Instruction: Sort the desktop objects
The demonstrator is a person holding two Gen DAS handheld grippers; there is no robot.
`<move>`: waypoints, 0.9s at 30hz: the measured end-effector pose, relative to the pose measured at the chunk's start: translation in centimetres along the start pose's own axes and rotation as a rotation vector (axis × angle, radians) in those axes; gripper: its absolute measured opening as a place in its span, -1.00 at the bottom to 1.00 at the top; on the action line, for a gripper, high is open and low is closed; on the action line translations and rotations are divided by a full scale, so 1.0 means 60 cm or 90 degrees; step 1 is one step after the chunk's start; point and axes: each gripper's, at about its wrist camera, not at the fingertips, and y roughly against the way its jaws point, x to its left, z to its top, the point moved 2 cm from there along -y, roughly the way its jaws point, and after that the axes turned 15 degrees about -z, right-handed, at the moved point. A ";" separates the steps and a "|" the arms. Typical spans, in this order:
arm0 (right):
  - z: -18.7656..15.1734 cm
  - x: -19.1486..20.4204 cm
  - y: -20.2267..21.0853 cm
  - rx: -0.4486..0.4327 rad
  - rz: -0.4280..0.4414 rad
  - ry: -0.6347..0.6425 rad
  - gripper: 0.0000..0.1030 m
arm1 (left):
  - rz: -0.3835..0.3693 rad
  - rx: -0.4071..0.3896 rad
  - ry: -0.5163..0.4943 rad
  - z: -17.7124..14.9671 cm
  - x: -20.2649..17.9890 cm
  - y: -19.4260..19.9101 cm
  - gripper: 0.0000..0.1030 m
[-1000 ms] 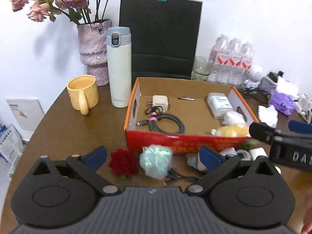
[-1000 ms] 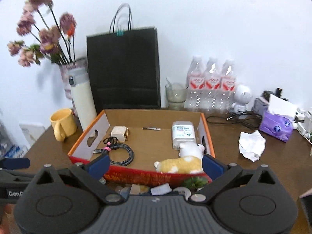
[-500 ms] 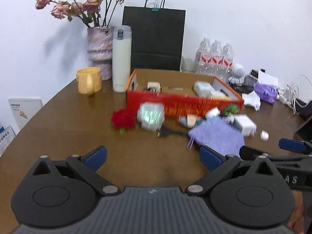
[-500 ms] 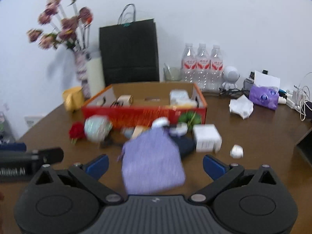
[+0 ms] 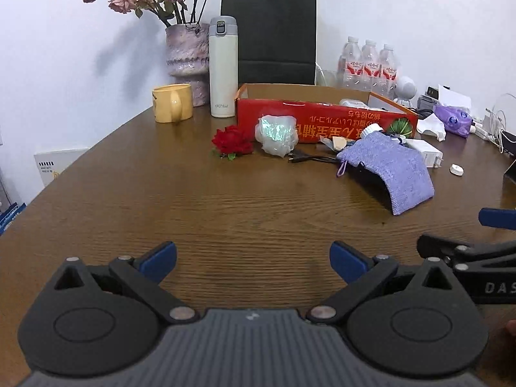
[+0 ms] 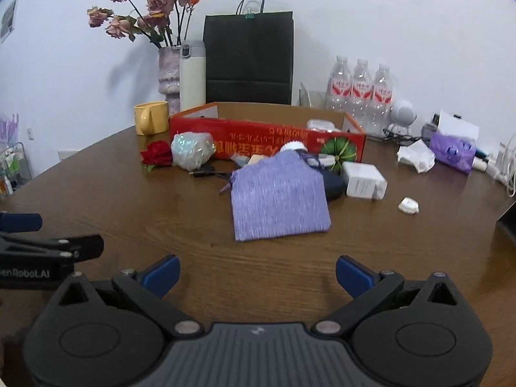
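- Both tools hang low over bare wood at the near edge of the table (image 5: 135, 193), well short of the clutter.
- The left gripper (image 5: 253, 256) has its blue-tipped fingers spread wide with nothing between them; the right gripper (image 6: 256, 269) is equally wide apart and empty.
- The things left to sort lie in a loose row along the front wall of the red cardboard box (image 6: 267, 135): a red rose head (image 6: 156, 154), a crinkled iridescent wrapper (image 6: 192, 151), a black cable (image 6: 209, 172), a purple knit pouch (image 6: 279, 198), a white charger block (image 6: 364, 180) and a small white piece (image 6: 408, 205) off alone to the right.
- The pouch is the nearest item. In the right wrist view it lies almost straight ahead of the fingers, its long axis running away from the camera toward the box, drawstring end to the far left.
- In the left wrist view the same pouch (image 5: 390, 171) sits well off to the right, so the right hand is the better placed for it; the rose and wrapper fall more in the left tool's line.
- Something dark lies under the pouch's right edge, possibly a mouse, though it is too hidden to say.
- Some items already sit inside the box, so the sorting looks partly done.
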 end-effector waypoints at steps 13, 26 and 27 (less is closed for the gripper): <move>-0.015 -0.001 -0.018 0.038 0.017 0.001 1.00 | -0.022 0.052 0.027 -0.008 0.009 -0.030 1.00; 0.103 0.024 -0.057 -0.022 0.038 -0.030 0.99 | -0.015 -0.004 -0.025 0.097 0.050 -0.057 1.00; 0.119 0.030 -0.071 -0.018 0.048 -0.035 0.98 | -0.017 -0.002 -0.031 0.112 0.060 -0.068 1.00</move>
